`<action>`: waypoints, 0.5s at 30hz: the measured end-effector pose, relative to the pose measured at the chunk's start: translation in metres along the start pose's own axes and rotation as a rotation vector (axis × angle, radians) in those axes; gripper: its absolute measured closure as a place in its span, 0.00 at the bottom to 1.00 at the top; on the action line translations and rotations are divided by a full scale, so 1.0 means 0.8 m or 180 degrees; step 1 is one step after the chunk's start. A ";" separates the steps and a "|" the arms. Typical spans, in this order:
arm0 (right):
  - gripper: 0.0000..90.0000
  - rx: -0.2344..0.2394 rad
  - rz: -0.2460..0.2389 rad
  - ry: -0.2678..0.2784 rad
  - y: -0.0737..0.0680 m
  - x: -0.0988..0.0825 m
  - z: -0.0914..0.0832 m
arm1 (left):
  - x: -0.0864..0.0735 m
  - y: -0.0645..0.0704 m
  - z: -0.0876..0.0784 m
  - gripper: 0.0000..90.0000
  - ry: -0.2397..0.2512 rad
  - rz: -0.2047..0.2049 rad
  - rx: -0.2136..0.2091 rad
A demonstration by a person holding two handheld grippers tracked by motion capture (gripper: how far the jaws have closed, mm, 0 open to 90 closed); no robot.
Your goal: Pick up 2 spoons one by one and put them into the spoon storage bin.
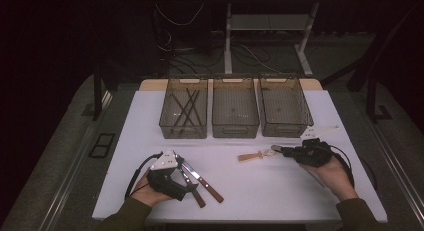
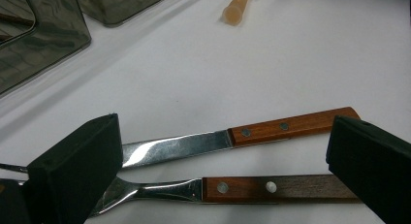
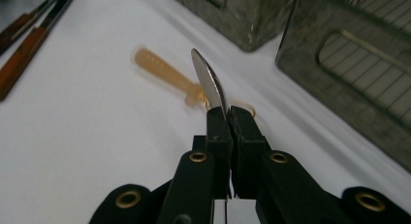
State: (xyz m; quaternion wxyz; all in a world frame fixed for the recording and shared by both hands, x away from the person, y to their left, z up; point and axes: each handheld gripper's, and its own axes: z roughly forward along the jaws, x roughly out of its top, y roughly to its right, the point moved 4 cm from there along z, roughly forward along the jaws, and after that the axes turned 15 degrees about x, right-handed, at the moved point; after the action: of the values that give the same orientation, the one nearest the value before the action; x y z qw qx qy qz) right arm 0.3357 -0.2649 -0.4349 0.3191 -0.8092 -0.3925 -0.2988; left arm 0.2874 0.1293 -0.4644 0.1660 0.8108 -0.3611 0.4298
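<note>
The small metal utensil [image 3: 209, 83], whose blade-like shiny end sticks up past the jaws in the right gripper view, is pinched in the right gripper [image 3: 228, 118], whose jaws are closed tight on it with hardly any gap. Under it on the white tabletop [image 1: 260, 183] lies a pale tan-handled utensil [image 1: 252, 155], just in front of the middle bin [image 1: 235, 126] and the right bin [image 1: 285, 127]. In the high view the right gripper [image 1: 276, 150] sits in the person's right hand [image 1: 332, 173]. Well apart, at the near left, the left gripper [image 2: 223, 151] has its jaws spread wide and grips nothing; between them lie a wooden-handled knife [image 2: 232, 136] and a wooden-handled fork [image 2: 232, 189], side by side on the tabletop. The left bin [image 1: 184, 127] holds several dark long utensils [image 1: 186, 108].
</note>
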 end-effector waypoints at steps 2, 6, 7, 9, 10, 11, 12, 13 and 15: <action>0.97 -0.0007 -0.0003 0.0053 0.000 0.009 0.002 | 0.000 0.001 0.001 0.00 -0.0011 0.0014 -0.0006; 0.97 -0.0052 -0.0002 0.0167 0.000 0.029 0.004 | 0.000 0.004 0.002 0.00 -0.0018 0.0038 -0.0008; 0.97 -0.0053 0.0004 0.0194 0.000 0.034 0.005 | 0.000 0.004 0.002 0.00 -0.0018 0.0032 -0.0019; 0.97 -0.0072 -0.0002 0.0258 0.001 0.044 0.007 | 0.000 0.004 0.002 0.00 -0.0014 0.0028 -0.0020; 0.97 -0.0066 -0.0011 0.0282 0.002 0.049 0.008 | 0.000 0.004 0.002 0.00 -0.0005 0.0022 -0.0020; 0.97 -0.0059 -0.0005 0.0307 0.002 0.054 0.010 | 0.000 0.004 0.002 0.00 0.0001 0.0022 -0.0021; 0.97 -0.0065 -0.0008 0.0315 0.002 0.058 0.011 | 0.000 0.004 0.002 0.00 0.0007 0.0019 -0.0026; 0.97 -0.0070 -0.0022 0.0323 0.003 0.062 0.013 | 0.000 0.004 0.002 0.00 0.0008 0.0021 -0.0025; 0.97 -0.0082 -0.0021 0.0336 0.005 0.071 0.017 | 0.000 0.004 0.002 0.00 0.0007 0.0023 -0.0019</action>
State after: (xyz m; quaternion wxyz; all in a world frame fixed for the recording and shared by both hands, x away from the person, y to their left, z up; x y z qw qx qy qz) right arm 0.3709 -0.2314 -0.4028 0.3279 -0.7951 -0.3740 -0.3471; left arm 0.2858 0.1258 -0.4651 0.1672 0.8085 -0.3651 0.4303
